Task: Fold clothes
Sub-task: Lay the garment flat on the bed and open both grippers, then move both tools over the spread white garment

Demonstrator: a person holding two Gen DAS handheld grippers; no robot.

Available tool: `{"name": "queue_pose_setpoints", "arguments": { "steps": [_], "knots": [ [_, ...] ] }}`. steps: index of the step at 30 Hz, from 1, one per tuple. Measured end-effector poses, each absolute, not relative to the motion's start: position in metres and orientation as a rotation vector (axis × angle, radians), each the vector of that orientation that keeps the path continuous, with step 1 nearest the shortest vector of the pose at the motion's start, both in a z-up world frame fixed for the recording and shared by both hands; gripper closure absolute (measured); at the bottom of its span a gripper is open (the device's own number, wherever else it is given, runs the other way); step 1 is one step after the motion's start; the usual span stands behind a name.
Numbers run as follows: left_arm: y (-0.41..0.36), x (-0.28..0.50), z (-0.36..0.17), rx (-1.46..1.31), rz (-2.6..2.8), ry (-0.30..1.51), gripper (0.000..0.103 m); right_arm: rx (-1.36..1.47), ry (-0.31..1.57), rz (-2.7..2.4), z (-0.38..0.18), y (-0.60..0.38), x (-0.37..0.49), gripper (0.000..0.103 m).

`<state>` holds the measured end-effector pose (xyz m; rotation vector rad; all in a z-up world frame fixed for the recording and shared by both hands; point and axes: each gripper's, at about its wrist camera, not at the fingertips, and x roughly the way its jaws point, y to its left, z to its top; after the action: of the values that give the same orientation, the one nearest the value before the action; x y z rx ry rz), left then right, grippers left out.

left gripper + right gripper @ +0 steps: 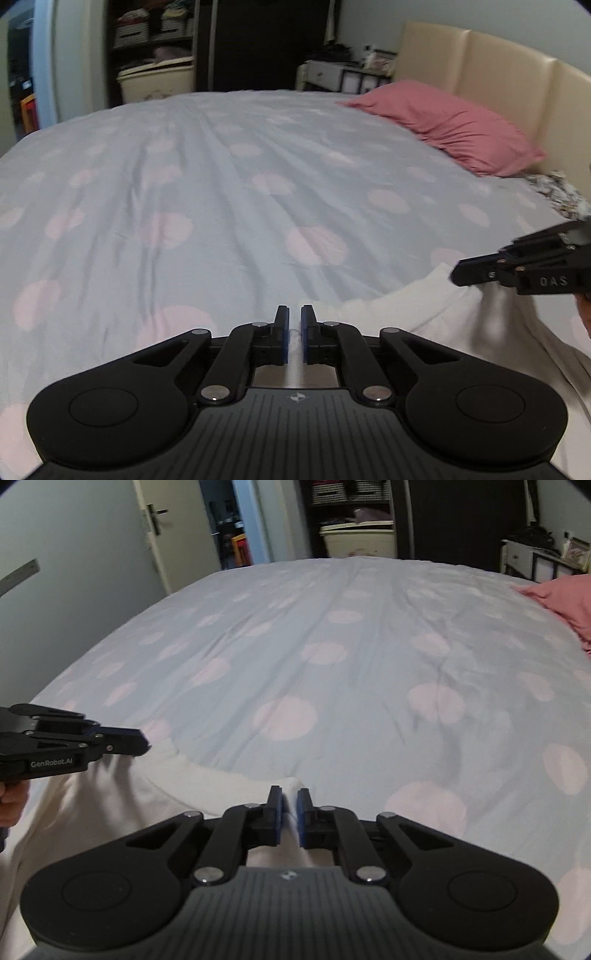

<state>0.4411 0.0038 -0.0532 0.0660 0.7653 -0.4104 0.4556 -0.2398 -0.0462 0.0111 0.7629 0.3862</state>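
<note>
— At near edge of bed [332, 686]: where's the white garment [207, 779]?
— Top hem held up. L gripper [294, 325] & R gripper [290, 806] both clamped on it.

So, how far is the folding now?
Early stage. Done: both grippers have pinched the white garment along its top edge, left gripper and right gripper with jaws closed on cloth. In hand: holding it over the bed. Left: every fold.
</note>
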Motion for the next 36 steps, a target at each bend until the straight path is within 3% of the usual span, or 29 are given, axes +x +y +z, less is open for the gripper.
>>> {"name": "queue_pose_setpoints", "arguments": {
  "steps": [9, 12, 15, 19, 26, 36],
  "knots": [
    [0.006, 0.466, -0.071, 0.035, -0.308, 0.807, 0.098, -0.041, 0.793, 0.311, -0.085, -0.234, 0.480, 0.096],
    [0.012, 0.464, -0.071, 0.033, -0.287, 0.803, 0.094, -0.016, 0.795, 0.295, -0.085, -0.241, 0.479, 0.091],
    [0.019, 0.454, -0.065, 0.061, -0.263, 0.798, 0.089, -0.009, 0.776, 0.275, -0.071, -0.253, 0.471, 0.070],
    [0.035, 0.432, -0.052, 0.077, -0.226, 0.821, 0.087, -0.015, 0.780, 0.244, -0.045, -0.272, 0.451, 0.070],
    [0.070, 0.355, -0.015, 0.084, -0.165, 0.859, 0.077, 0.028, 0.825, 0.206, -0.008, -0.310, 0.366, 0.064],
    [0.101, 0.204, 0.007, 0.091, -0.153, 0.965, 0.076, 0.082, 0.922, 0.237, 0.002, -0.314, 0.183, 0.060]
  ]
}}
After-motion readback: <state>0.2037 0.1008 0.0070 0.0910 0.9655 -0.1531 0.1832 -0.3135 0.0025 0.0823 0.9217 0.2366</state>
